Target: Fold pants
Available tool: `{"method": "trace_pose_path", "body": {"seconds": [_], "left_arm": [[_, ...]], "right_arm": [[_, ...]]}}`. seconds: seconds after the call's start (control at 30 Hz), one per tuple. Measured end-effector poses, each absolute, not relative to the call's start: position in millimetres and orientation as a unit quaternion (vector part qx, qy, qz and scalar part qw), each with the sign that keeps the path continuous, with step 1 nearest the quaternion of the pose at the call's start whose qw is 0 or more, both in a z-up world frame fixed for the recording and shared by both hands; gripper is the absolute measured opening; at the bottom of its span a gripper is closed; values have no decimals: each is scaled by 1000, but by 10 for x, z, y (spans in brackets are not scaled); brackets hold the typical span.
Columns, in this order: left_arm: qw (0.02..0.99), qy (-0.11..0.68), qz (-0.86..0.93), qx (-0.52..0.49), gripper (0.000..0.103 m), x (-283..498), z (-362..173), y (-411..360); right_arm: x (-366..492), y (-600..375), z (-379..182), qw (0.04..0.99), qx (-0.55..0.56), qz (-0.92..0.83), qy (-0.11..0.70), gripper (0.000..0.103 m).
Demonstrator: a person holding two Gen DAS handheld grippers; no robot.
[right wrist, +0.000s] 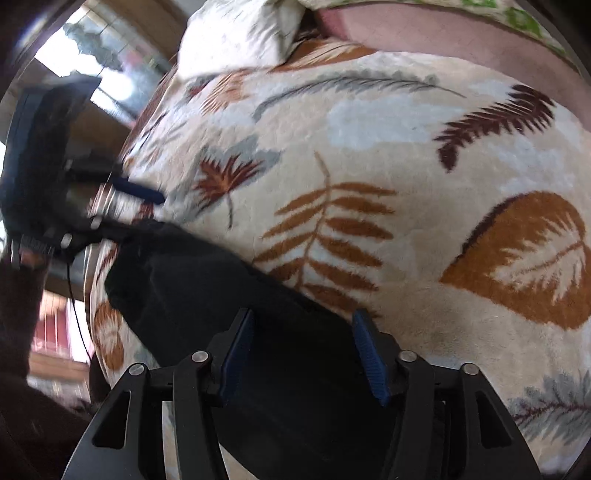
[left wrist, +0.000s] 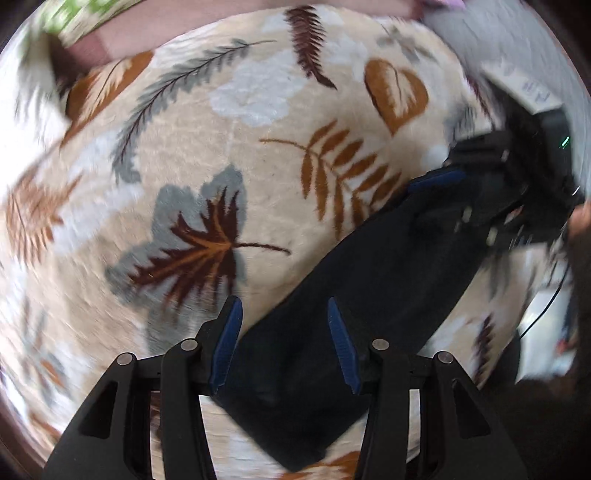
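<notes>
Black pants (left wrist: 369, 280) lie as a long, narrow strip across a cream blanket (left wrist: 258, 192) printed with rust, maroon and grey leaves. Nearest the left camera, the left gripper (left wrist: 286, 341) stands partly open over one end of the strip, cloth between its blue pads (left wrist: 227, 343); whether they press it cannot be told. In the right view, the right gripper (right wrist: 303, 350) straddles the other end, fingers apart, dark fabric filling the gap, grip likewise unclear. The cloth looks smooth, matte and flat. Beyond the pants a white pillow (right wrist: 236, 33) rests at the blanket's far edge
</notes>
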State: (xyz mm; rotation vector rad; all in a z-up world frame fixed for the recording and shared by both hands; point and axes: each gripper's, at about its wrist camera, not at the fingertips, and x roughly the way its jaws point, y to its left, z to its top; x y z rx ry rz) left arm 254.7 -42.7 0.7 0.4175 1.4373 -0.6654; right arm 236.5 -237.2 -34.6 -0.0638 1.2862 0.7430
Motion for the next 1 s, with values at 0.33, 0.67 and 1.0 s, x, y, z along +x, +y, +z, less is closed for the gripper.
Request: {"method": "trace_pose_path", "body": {"seconds": [0.33,0.67,1.0], "left_arm": [[627,624,-353,305,47,2304,-310,-601],[681,636,-294,214,10,2334,-410,-339],[725,623,-214,201,7,2436,-408,-59]], "right_arm": [[2204,-2406,-280,739,-38,364,565,16],[2187,-2363,-295,746,-50,358,559,16],[2252,-2362,-241,769,-52,339,539,7]]}}
